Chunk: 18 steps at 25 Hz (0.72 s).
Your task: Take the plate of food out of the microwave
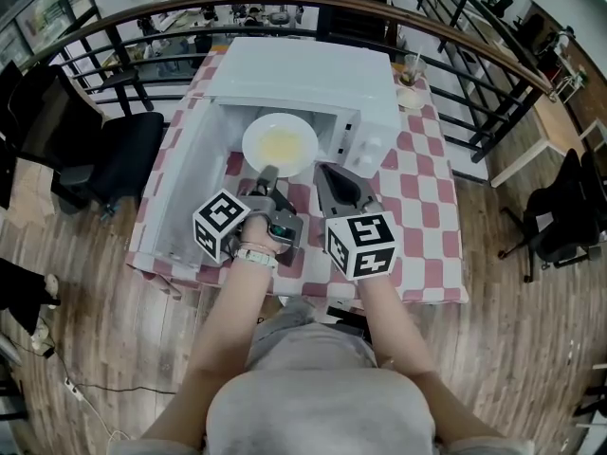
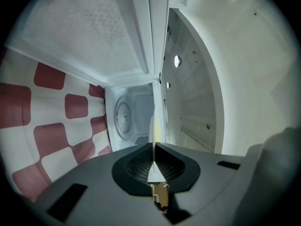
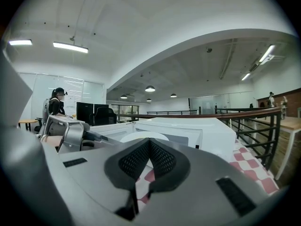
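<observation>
A white plate of yellow food hangs in front of the open white microwave, over the sill of its cavity. My left gripper is shut on the plate's near rim. In the left gripper view the plate shows edge-on as a thin white line between the closed jaws, with the microwave's turntable behind it. My right gripper hovers just right of the left one, shut and holding nothing. In the right gripper view its jaws meet, and the plate and the microwave lie beyond.
The microwave door is swung open to the left. The table wears a red and white checked cloth. A cup stands at the back right. A curved railing runs behind, and a black chair sits to the left.
</observation>
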Each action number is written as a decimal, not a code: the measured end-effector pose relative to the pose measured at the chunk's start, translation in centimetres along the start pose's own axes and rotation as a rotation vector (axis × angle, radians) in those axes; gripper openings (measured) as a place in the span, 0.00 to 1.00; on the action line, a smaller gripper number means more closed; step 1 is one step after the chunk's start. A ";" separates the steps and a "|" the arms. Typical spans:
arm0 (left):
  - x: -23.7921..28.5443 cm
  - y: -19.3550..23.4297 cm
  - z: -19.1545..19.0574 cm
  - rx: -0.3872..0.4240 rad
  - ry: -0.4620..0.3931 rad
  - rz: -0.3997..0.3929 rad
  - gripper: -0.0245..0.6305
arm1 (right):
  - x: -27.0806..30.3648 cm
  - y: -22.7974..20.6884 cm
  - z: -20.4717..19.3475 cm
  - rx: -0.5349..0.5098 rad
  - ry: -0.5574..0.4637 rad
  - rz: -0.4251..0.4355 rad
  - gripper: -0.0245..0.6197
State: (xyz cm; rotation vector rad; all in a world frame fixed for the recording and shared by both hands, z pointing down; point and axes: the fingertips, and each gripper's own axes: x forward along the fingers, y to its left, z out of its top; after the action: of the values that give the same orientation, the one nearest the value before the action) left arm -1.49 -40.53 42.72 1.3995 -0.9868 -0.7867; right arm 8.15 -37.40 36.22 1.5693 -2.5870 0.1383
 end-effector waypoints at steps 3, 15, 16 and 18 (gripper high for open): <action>-0.4 -0.7 -0.3 0.013 0.005 -0.019 0.06 | -0.4 0.0 0.1 -0.011 -0.003 -0.012 0.08; -2.1 -2.8 -1.1 0.006 0.013 -0.085 0.06 | -1.4 0.5 0.8 -0.026 -0.031 -0.048 0.08; -2.2 -3.1 -1.1 0.010 0.013 -0.090 0.06 | -1.5 0.5 0.9 -0.026 -0.034 -0.050 0.08; -2.4 -3.5 -1.1 0.018 0.015 -0.097 0.06 | -1.6 0.6 1.0 -0.024 -0.039 -0.055 0.08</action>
State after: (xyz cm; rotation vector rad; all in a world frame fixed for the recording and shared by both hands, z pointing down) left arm -1.08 -38.09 39.09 1.4755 -0.9225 -0.8393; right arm 8.29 -35.87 35.03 1.6490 -2.5618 0.0721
